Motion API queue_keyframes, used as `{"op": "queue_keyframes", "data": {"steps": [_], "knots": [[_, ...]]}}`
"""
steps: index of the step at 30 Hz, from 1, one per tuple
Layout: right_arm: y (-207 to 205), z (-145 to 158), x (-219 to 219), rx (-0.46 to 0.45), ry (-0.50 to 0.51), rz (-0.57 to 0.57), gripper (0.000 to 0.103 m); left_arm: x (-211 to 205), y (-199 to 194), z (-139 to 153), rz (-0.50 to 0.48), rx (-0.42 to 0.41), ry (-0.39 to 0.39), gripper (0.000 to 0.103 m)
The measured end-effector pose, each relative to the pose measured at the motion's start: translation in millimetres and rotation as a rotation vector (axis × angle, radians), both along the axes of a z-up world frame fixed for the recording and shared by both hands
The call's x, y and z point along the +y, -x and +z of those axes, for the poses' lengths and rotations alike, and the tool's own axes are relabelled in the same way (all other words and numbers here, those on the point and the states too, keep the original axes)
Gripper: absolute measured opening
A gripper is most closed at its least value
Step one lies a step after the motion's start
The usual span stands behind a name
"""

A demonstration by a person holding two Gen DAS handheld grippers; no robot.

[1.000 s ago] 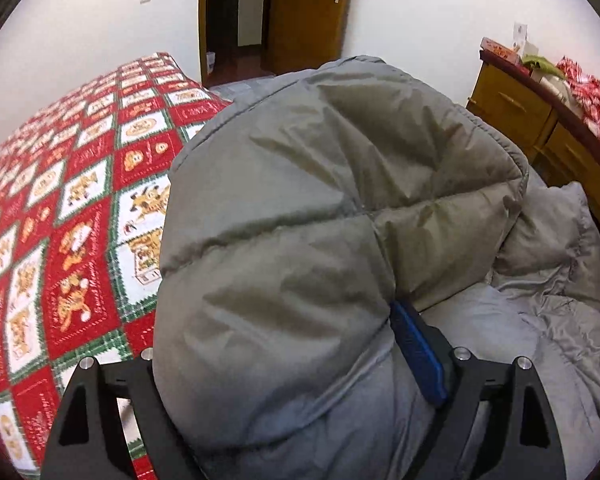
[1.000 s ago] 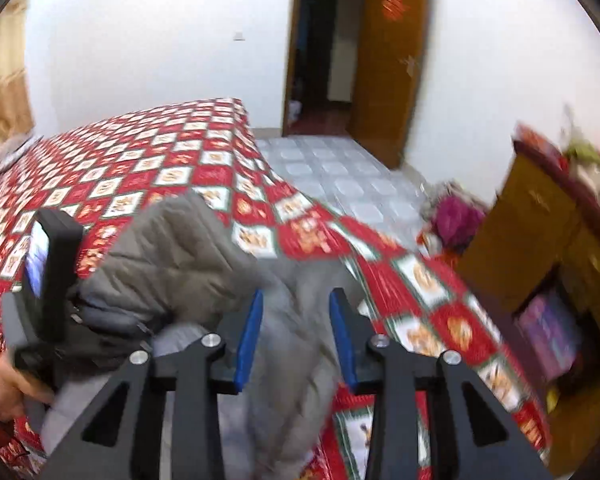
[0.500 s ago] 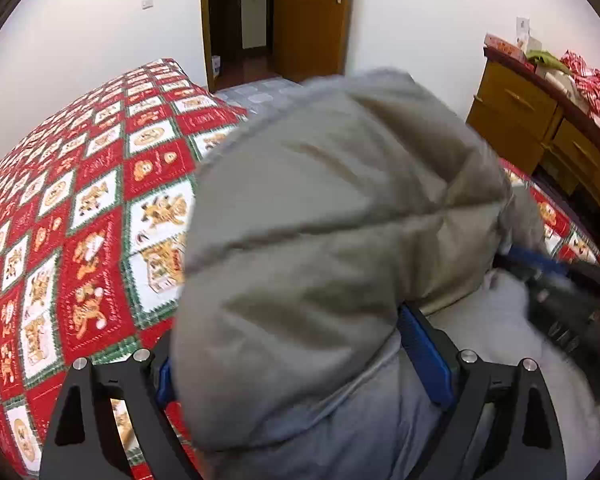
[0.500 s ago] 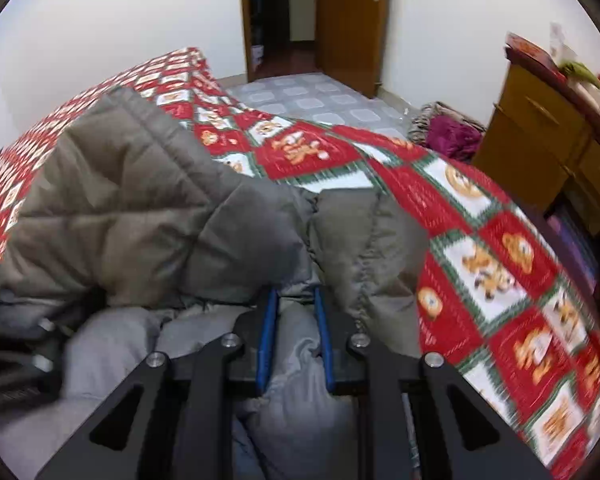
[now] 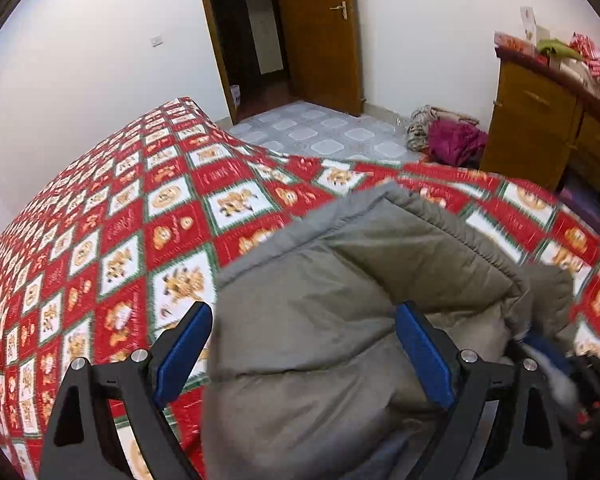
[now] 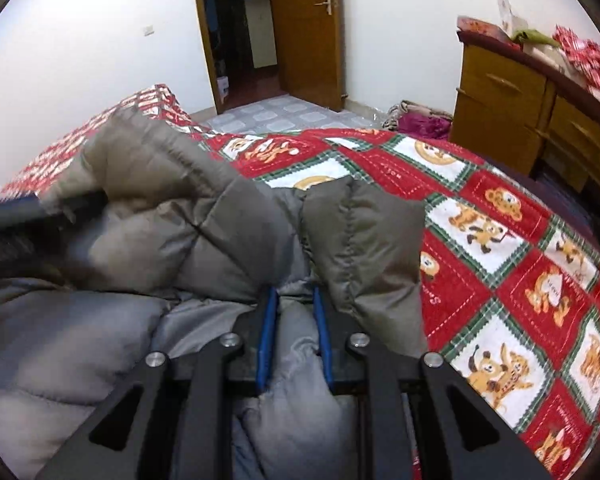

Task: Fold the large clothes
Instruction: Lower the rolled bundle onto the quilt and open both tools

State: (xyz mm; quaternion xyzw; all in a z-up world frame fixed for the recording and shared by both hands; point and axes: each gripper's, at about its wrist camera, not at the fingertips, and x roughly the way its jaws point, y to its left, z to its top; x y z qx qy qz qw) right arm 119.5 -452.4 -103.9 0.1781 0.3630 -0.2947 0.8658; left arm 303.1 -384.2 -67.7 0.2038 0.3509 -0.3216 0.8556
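Observation:
A grey puffy down jacket [image 5: 340,320] lies on a bed with a red, white and green patterned cover [image 5: 140,220]. My left gripper [image 5: 304,316] is open, its blue fingers wide apart, with a folded part of the jacket lying between them. My right gripper [image 6: 294,300] is shut on a fold of the jacket [image 6: 228,240] near its front edge. The left gripper shows as a dark blurred shape at the left of the right wrist view [image 6: 32,208]. The right gripper shows blurred at the right of the left wrist view [image 5: 556,364].
A wooden dresser [image 5: 540,120] with clutter on top stands at the right. A pile of clothes [image 5: 448,136] lies on the tiled floor by it. An open wooden door [image 5: 320,32] is at the back. The bed cover [image 6: 500,240] stretches right of the jacket.
The left gripper has opened and let go of the jacket part, which has dropped flat onto the bed. The right gripper has closed on a fold and stays shut on it.

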Motion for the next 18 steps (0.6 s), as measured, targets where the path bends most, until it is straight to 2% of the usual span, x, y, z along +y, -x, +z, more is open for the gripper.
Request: {"op": "queue_keyframes", "data": {"steps": [8,13,18], "knots": [[-4.6,-3.6,-0.9,-0.001,0.000,0.004,0.021,2.3,-14.1,-28.1,0.015,0.051,0.029,0.095],[-6.5,-5.3,-2.3,0.002,-0.006,0.002,0.021,-6.8,-8.7,-33.1,0.017,0.010,-0.017,0.095],[-8.7,-4.4,0.8,0.021,0.022,-0.003,0.021,-3.0,-17.5,-33.5,0.012,0.062,0.000,0.095]]}}
